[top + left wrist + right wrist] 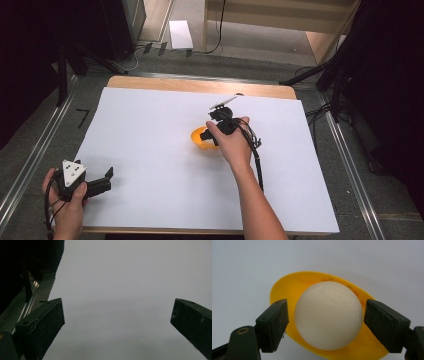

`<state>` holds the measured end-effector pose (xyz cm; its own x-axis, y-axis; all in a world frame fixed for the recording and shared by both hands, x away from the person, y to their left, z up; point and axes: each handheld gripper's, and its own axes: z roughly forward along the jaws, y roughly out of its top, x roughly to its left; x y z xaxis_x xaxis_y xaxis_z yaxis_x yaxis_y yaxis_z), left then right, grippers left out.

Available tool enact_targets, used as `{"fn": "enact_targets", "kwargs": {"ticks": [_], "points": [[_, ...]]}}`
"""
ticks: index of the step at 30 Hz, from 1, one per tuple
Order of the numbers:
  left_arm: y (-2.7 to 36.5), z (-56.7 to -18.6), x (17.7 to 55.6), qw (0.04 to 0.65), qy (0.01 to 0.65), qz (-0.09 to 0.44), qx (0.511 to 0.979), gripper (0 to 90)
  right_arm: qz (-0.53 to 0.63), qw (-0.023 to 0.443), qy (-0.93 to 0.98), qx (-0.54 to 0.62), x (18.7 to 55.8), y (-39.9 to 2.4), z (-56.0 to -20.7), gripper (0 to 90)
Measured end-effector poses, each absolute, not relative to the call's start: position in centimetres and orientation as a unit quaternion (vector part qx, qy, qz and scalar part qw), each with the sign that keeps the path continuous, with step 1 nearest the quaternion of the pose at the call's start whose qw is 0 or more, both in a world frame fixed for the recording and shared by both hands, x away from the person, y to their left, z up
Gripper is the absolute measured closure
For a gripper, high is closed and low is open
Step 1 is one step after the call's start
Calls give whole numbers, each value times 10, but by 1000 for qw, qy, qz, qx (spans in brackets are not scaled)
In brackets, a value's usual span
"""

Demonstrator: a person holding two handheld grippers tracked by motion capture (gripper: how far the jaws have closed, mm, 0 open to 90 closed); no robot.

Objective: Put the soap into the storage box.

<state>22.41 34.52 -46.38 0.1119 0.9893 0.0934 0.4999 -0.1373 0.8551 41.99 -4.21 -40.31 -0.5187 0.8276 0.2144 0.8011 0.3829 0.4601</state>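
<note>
The table [150, 210] is covered by a white sheet [150, 130], and near its middle, slightly toward 2 o'clock, sits a yellow bowl [287, 285] with a white ball [328, 315] in it. The right gripper [325, 322] reaches over the bowl, its jaws on either side of the ball at 9 and 3 o'clock. They look to be touching or just short of it; I cannot tell whether they are pinching yet.

The ball looks smooth, hard and light, so it is probably slippery and apt to squirt out of flat pads. The best hold is likely across its widest line, jaws level, with gentle pressure. The bowl looks like thin, light plastic and may slide or tip if nudged.

The left gripper [100, 182] rests near the sheet's 8 o'clock corner, jaws spread wide with nothing between them.

From above, the right hand [235, 145] covers most of the bowl and hides the ball. The bowl's near rim is cut off behind the jaws.
</note>
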Motion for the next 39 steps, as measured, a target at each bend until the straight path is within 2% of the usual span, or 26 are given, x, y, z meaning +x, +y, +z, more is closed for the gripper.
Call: {"fn": "enact_targets", "kwargs": {"ticks": [13, 25, 31, 34, 39], "points": [[345, -464, 224, 341, 561, 359, 663, 0, 270, 65, 832, 479, 412, -63, -399, 179], [345, -464, 224, 340, 561, 360, 663, 0, 295, 81, 822, 480, 403, -96, -399, 126], [345, -464, 224, 340, 561, 360, 663, 0, 309, 83, 814, 484, 398, -113, -398, 63], [345, -464, 224, 339, 560, 361, 664, 0, 312, 88, 808, 492, 394, -125, -399, 0], [345, -464, 224, 340, 559, 361, 664, 0, 314, 94, 799, 505, 390, -139, -400, 0]]}}
